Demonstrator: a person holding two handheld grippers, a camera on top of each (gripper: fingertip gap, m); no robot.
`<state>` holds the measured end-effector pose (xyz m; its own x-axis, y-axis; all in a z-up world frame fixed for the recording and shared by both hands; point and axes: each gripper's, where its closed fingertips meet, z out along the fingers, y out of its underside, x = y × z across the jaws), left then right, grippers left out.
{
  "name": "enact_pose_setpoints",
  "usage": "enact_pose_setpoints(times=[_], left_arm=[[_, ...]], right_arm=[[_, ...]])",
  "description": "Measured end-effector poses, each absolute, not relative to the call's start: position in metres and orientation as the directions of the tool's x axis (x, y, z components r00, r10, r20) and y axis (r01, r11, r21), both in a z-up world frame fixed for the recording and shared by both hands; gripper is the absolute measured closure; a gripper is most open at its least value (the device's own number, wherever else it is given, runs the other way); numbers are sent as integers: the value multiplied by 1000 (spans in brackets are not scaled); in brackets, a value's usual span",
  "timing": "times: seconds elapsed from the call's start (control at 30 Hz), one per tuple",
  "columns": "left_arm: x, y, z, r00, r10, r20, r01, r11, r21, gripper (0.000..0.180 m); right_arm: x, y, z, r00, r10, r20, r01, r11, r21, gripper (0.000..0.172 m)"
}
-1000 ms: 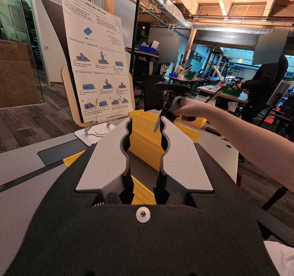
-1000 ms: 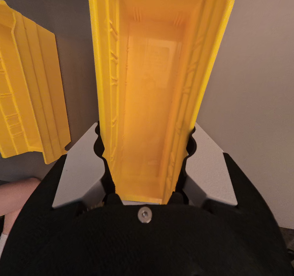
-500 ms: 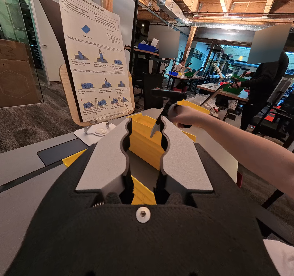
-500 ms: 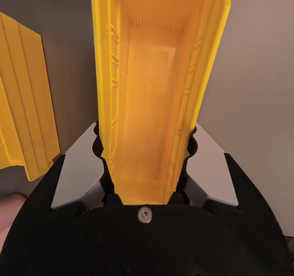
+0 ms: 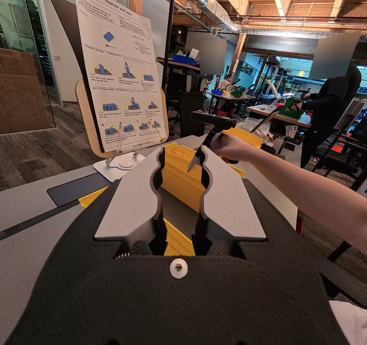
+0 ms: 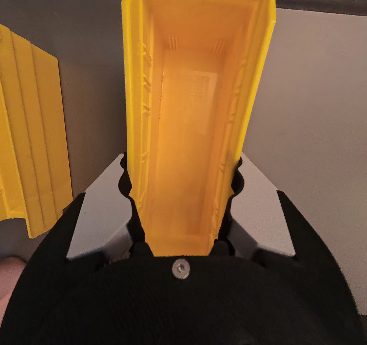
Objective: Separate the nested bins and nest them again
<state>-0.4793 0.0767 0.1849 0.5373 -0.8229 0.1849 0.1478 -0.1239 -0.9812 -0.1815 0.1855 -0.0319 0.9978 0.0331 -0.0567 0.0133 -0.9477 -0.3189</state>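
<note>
My right gripper (image 6: 181, 156) is shut on a yellow bin (image 6: 198, 117). Its pads press on the bin's two long side walls, and I look straight down into the empty bin. In the left wrist view this gripper (image 5: 213, 136), held by a hand, carries the bin (image 5: 245, 136) above the table. My left gripper (image 5: 181, 150) is open with nothing between its fingertips. A second yellow bin (image 5: 178, 176) stands on the table beyond it. Another yellow bin (image 5: 178, 242) lies below its fingers. A yellow bin also shows at the left of the right wrist view (image 6: 29, 136).
An instruction sheet on a wooden stand (image 5: 119, 77) stands at the table's far left, with a black pole (image 5: 168, 37) behind it. The person's forearm (image 5: 297, 186) crosses the right side. A dark mat (image 5: 79, 188) lies on the grey table (image 5: 29, 206). Another person (image 5: 333, 107) works at tables behind.
My right gripper has risen with the yellow bin still in its grasp; the hand and bin sit higher in the left wrist view. The left gripper has not moved.
</note>
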Motion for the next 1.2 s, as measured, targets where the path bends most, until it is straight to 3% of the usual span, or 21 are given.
enact_pose_setpoints(times=[0.33,0.47,0.57,0.83,0.93,1.07,1.2], left_arm=[[-475,75,184,533,-827,178,136,-124,-983,147],[-477,76,184,534,-826,182,140,-126,-982,147],[-477,77,183,537,-824,183,139,-127,-982,147],[-475,91,174,575,-793,202,125,-159,-979,137],[-470,103,165,607,-766,211,108,-184,-977,124],[-462,120,147,664,-723,189,51,-209,-977,97],[-446,136,100,745,-658,111,-104,-280,-954,59]], right_arm=[[-183,187,-33,998,47,-36,29,-924,-382,69],[-182,179,-42,999,27,-36,14,-947,-322,47],[-185,174,-40,998,58,-35,45,-955,-292,45],[-185,184,28,981,192,-39,145,-845,-515,52],[-177,188,68,964,267,14,205,-705,-679,57],[-158,181,144,932,341,120,224,-284,-932,59],[-125,155,175,920,370,129,128,27,-991,50]])
